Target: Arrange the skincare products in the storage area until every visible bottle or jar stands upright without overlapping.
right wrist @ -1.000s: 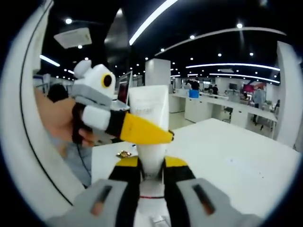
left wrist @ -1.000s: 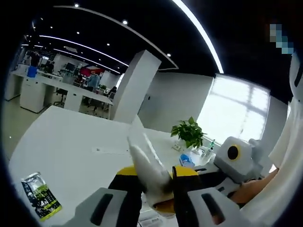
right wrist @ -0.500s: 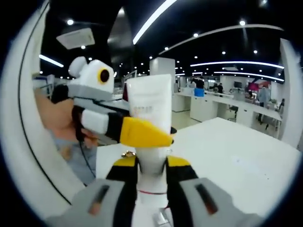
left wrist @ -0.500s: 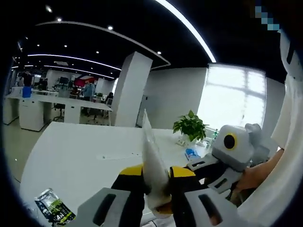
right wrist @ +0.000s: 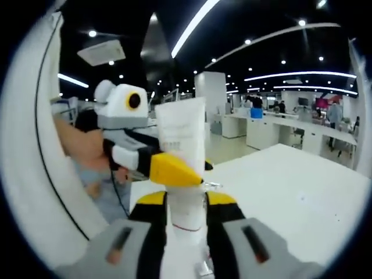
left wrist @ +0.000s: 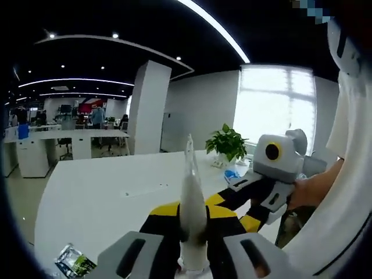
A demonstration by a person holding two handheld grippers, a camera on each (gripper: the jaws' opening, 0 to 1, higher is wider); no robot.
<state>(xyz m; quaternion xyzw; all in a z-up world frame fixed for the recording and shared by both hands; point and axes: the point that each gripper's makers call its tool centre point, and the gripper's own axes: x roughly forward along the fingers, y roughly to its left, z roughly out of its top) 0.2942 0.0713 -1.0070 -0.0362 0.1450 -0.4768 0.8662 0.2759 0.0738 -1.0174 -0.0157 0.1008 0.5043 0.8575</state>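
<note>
Tube [left wrist: 192, 200] now turned edge-on, both tongs [left wrist: 193, 235] [right wrist: 186, 218] clamping it aloft, right hand [left wrist: 311, 192] seemingly level.

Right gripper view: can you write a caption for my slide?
Both grippers' fingers pinch one white tube above a white table.

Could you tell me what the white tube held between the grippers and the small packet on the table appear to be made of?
The white tube looks like soft matte plastic: opaque, with a flat crimped end seen edge-on in the left gripper view. The packet looks like glossy printed foil or plastic film, judging by its sheen; it is too small to say which.
</note>
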